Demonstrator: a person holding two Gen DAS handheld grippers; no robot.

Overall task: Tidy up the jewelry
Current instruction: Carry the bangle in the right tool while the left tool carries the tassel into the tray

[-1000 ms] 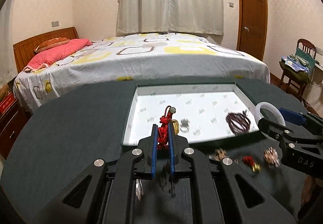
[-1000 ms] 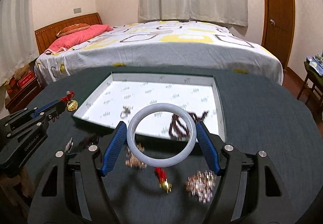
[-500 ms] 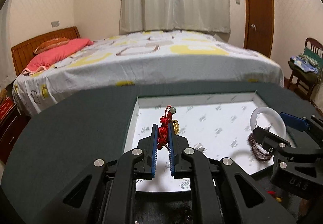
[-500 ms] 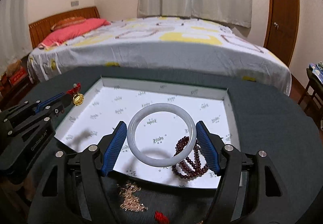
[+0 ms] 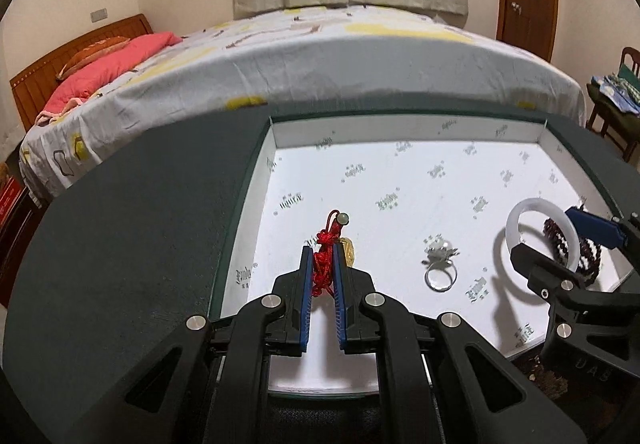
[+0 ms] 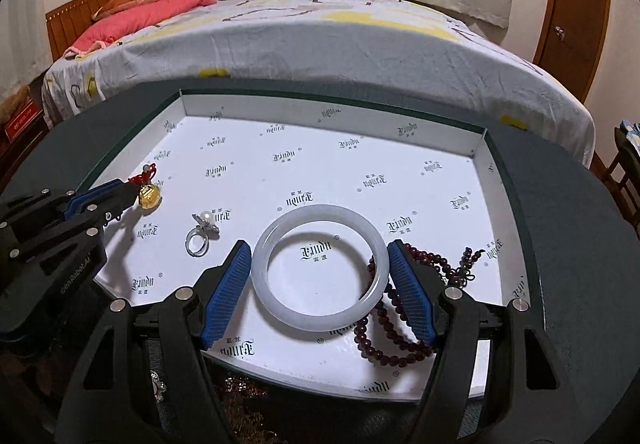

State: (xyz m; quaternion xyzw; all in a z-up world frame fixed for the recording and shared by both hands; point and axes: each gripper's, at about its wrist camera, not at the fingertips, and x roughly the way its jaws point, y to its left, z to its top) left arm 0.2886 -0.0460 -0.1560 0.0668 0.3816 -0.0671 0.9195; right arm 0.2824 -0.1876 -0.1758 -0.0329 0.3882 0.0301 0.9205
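The red knotted charm (image 5: 325, 264) is pinched tight in the left claw (image 5: 323, 272) over the white tray (image 6: 404, 132), at its 9 o'clock side. The white bangle (image 6: 320, 268) is gripped across the right claw (image 6: 320, 276), spread wide, beside the dark beads (image 6: 404, 340) toward 4 o'clock. A pearl ring (image 6: 202, 234) is seen between them.

The dark bead bracelet (image 6: 404, 324) was partly hidden behind the white bangle (image 6: 320, 268) and the right gripper (image 6: 320, 280) fingers. At six o'clock in the right wrist view, loose jewelry (image 6: 240, 396) beyond the tray's (image 6: 332, 112) near rim was too dark to identify. The gold charm (image 5: 349, 250) was mostly hidden behind the left gripper's (image 5: 323, 276) pad.
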